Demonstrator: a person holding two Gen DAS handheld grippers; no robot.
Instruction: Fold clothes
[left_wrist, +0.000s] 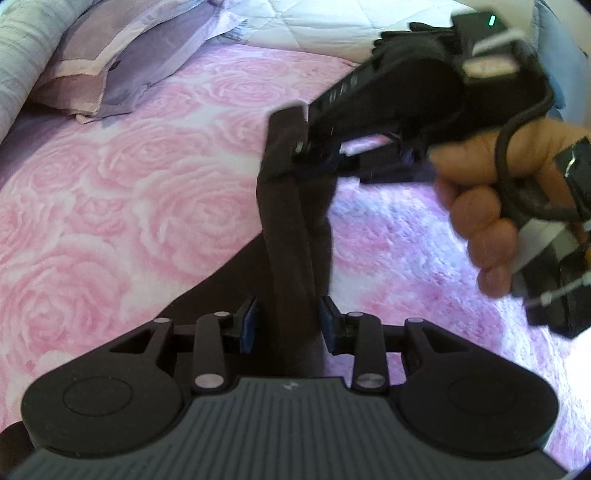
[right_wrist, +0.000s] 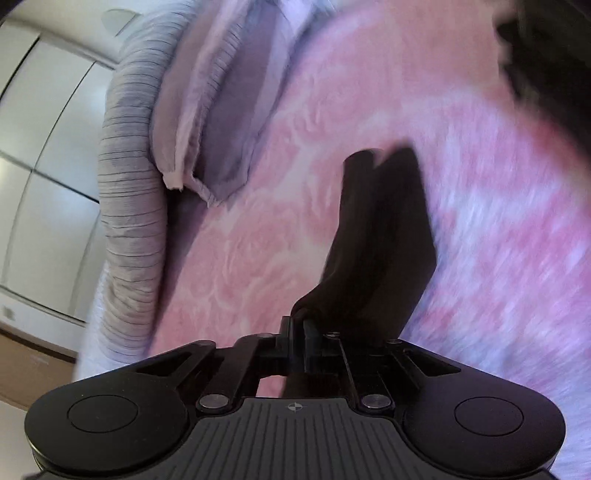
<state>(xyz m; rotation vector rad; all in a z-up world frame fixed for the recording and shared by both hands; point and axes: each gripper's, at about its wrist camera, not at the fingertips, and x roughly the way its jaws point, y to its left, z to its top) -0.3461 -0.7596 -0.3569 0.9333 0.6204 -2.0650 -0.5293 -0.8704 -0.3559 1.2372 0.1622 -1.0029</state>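
A pink rose-patterned bedspread (left_wrist: 110, 192) spreads wide and bare, with a lilac pillow (left_wrist: 110, 70) at its far edge. A dark garment (left_wrist: 291, 229) hangs in a strip above it. The right gripper (left_wrist: 301, 147), held in a hand (left_wrist: 491, 206), is clenched on its upper end. The left gripper (left_wrist: 288, 325) is part open, its blue pads (left_wrist: 248, 325) flanking the strip.

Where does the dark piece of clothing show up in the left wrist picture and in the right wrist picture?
Left wrist view: the dark garment rises up the middle, from between the left gripper pads to the right gripper.
Right wrist view: the dark garment stands right of centre, pinched in the right gripper at the bottom.
Shared landmark: the purple pillow on the pink rose blanket.
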